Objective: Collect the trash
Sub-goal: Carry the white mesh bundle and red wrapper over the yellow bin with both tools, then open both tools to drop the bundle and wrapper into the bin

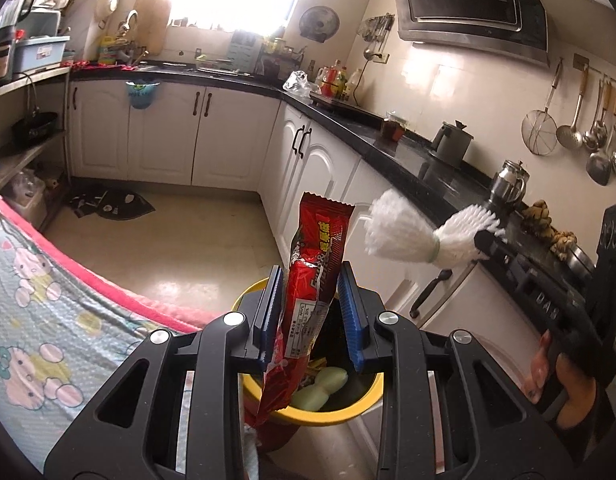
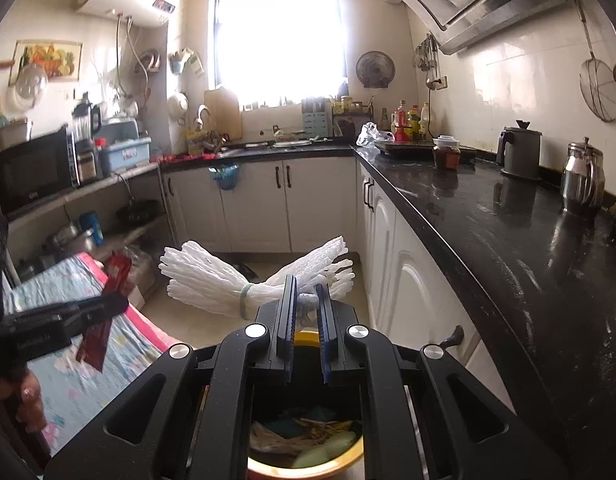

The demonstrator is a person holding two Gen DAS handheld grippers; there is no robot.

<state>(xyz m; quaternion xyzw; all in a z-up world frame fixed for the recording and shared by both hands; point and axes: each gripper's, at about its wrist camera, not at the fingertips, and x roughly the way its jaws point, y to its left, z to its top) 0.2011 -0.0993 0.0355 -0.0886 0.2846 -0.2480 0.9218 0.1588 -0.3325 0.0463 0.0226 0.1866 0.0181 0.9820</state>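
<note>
My left gripper is shut on a red snack wrapper, which stands up between its blue pads over the yellow-rimmed trash bin. The bin holds scraps and pale green pieces. In the right wrist view the wrapper hangs from the left gripper at the left. My right gripper is shut on a white foam net sleeve tied with a green band, above the bin. From the left wrist view the same sleeve sticks out of the right gripper.
A black countertop with a kettle and a steel pot runs along the right over white cabinets. A patterned cloth with a pink edge lies at the left. A hand holds the right gripper.
</note>
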